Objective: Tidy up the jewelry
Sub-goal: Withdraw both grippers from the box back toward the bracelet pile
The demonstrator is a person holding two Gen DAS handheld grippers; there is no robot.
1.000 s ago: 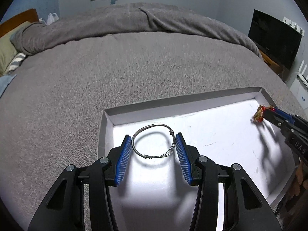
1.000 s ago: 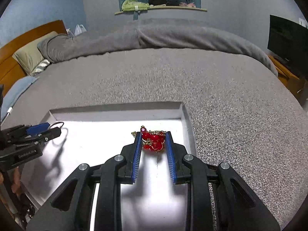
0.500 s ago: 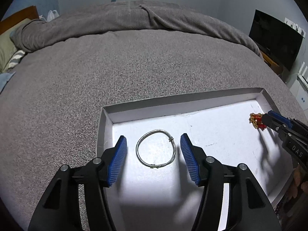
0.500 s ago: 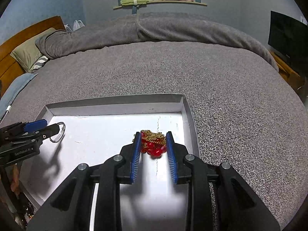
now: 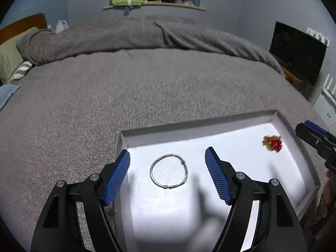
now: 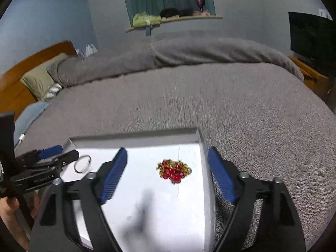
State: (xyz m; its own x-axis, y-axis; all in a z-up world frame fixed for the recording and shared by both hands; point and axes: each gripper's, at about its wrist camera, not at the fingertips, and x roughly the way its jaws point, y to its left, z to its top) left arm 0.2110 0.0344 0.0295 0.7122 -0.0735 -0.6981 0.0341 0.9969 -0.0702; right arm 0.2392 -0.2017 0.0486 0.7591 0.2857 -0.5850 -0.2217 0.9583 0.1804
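Your left gripper [image 5: 167, 174] is spread wide above the tray [image 5: 231, 124], holding nothing; the bangle [image 5: 168, 172] lies flat on the tray floor between its fingers, touching neither. Your right gripper [image 6: 167, 173] is likewise wide apart and empty, over the brooch [image 6: 173, 170] (red stones, gold chain), near the tray's right wall.
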